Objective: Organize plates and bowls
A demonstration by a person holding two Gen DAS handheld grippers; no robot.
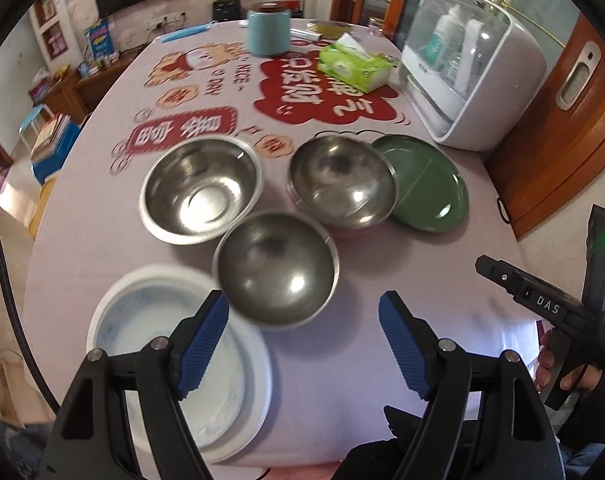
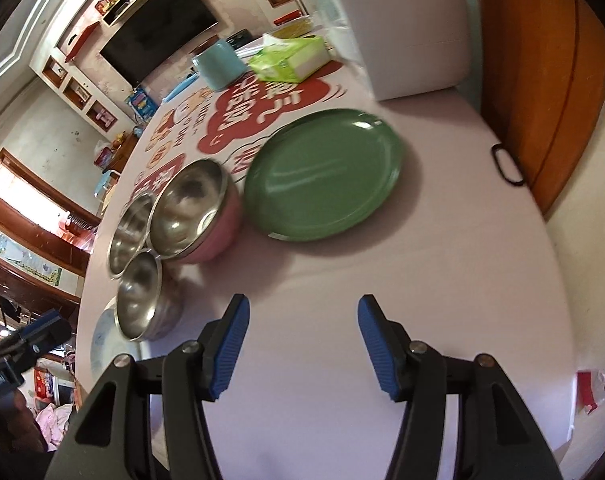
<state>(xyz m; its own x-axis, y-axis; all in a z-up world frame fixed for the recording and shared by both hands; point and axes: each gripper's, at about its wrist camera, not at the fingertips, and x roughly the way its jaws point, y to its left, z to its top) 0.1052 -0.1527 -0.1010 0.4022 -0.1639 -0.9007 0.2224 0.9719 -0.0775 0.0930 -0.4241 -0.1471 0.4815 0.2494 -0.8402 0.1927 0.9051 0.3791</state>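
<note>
Three steel bowls stand on the table: a wide one (image 1: 200, 190), a nearer one (image 1: 276, 268) and a pink-sided one (image 1: 342, 184) (image 2: 192, 210). A green plate (image 1: 426, 184) (image 2: 326, 174) lies right of the pink-sided bowl. A white plate (image 1: 174, 356) (image 2: 104, 338) sits near the front edge. My left gripper (image 1: 302, 320) is open above the table, its left finger over the white plate, nothing between the pads. My right gripper (image 2: 302, 320) is open over bare cloth in front of the green plate. Its body (image 1: 542, 304) shows at the right in the left wrist view.
A white appliance (image 1: 474, 68) stands at the back right, with a green tissue pack (image 1: 352, 62) and a blue canister (image 1: 268, 32) behind the dishes. The printed cloth (image 1: 230, 92) covers the table. A wooden door (image 2: 542, 80) is right of the table edge.
</note>
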